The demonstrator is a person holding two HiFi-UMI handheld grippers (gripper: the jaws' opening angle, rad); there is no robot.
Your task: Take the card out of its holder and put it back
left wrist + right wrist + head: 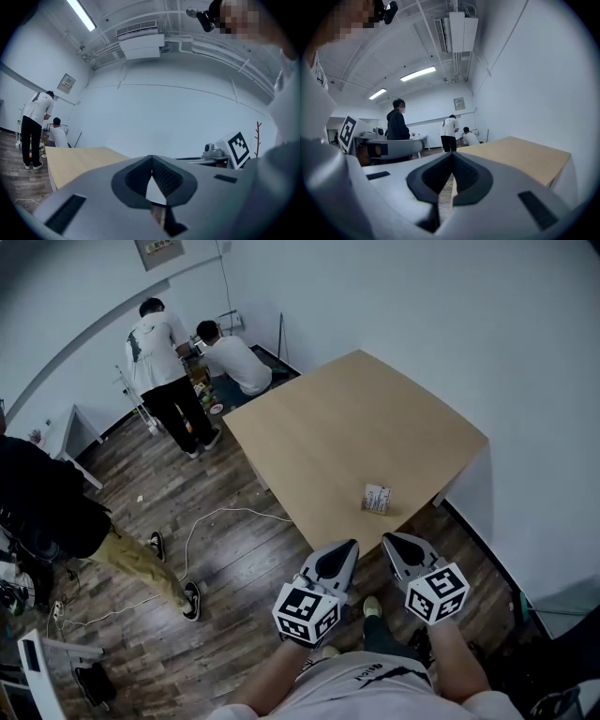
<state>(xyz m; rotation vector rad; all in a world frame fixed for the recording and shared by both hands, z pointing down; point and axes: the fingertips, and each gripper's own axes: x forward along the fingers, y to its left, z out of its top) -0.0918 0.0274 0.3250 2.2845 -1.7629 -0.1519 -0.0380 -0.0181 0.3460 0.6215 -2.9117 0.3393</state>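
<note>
A small card holder (377,500) with a pale card standing in it sits near the front edge of the light wooden table (347,427). Both grippers are held low in front of the table edge, short of the holder. My left gripper (350,545) is shut and empty, its jaw tips meeting (151,157). My right gripper (389,538) is likewise shut with nothing in it (452,154). Neither gripper view shows the holder; each shows only the tabletop (70,159) (520,154) beyond the jaws.
A white wall (525,381) runs close along the table's right side. Two people (159,352) (234,357) work at the far left corner, and another person (56,512) stands at the left. A white cable (216,517) lies on the wooden floor.
</note>
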